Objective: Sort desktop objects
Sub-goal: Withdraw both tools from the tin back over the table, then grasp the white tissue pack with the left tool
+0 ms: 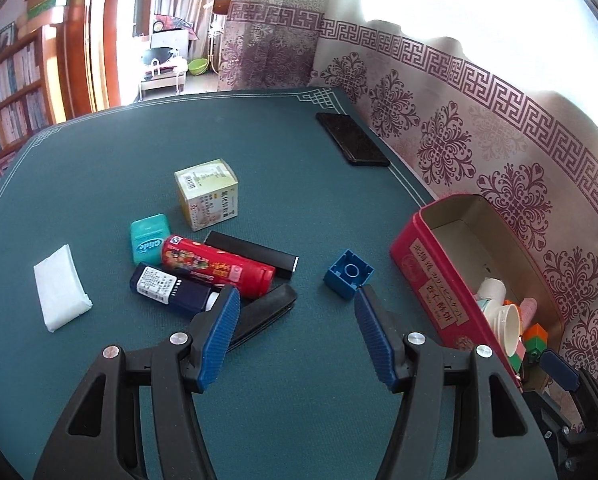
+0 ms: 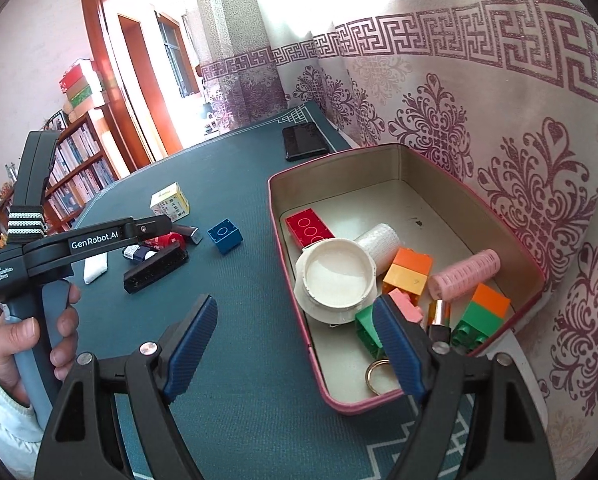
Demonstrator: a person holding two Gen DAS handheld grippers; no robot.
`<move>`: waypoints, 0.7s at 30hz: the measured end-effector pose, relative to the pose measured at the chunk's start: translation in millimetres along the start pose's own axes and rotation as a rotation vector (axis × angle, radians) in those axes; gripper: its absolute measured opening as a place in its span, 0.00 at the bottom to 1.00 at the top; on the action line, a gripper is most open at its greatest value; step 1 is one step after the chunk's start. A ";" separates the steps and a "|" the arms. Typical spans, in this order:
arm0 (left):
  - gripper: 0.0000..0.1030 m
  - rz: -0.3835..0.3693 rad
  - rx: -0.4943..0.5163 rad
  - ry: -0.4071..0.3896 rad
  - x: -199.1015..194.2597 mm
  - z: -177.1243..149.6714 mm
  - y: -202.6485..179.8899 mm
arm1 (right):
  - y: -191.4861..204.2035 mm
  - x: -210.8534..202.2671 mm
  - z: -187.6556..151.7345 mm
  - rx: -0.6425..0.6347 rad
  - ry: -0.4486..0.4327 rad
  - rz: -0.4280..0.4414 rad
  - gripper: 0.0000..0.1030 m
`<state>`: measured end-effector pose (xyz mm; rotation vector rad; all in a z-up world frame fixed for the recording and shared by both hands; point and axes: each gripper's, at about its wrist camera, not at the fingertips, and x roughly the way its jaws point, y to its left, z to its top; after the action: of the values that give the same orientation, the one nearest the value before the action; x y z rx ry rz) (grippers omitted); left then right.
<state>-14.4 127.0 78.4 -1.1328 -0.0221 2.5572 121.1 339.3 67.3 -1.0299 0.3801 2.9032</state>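
A blue toy brick [image 1: 348, 273] lies on the green table mat, just beyond my open, empty left gripper [image 1: 297, 300]; it also shows in the right wrist view [image 2: 225, 235]. To its left lie a red tube [image 1: 217, 265], a dark blue bottle [image 1: 170, 287], a teal floss box [image 1: 149, 237], a black bar [image 1: 251, 254], a black clip [image 1: 263, 312] and a yellow carton [image 1: 207, 194]. The red tin [image 2: 295, 280] holds bricks, a white lid [image 2: 335, 276] and a pink roller [image 2: 465, 274]. My right gripper [image 2: 295, 316] is open and empty over the tin's near rim.
A black phone [image 1: 351, 139] lies at the far side of the mat. A folded white tissue [image 1: 59, 288] lies at the left. A patterned curtain [image 1: 499, 140] hangs right behind the tin. The left hand-held gripper body [image 2: 79, 244] shows at the left of the right wrist view.
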 end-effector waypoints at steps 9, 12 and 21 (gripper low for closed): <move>0.61 0.105 -0.086 0.005 -1.5 -6.1 63.0 | 28.0 12.1 -5.8 -0.021 0.032 0.038 0.81; 0.61 0.163 -0.126 0.005 -1.4 -4.3 85.1 | 36.5 14.5 -7.6 -0.037 0.036 0.041 0.81; 0.61 0.324 -0.229 0.030 5.9 -0.7 146.0 | 47.7 20.3 -8.8 -0.047 0.057 0.053 0.81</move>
<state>-61.7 -8.7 51.6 -1.3559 -0.1382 2.8792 105.1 290.0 58.4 -1.1283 0.3481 2.9482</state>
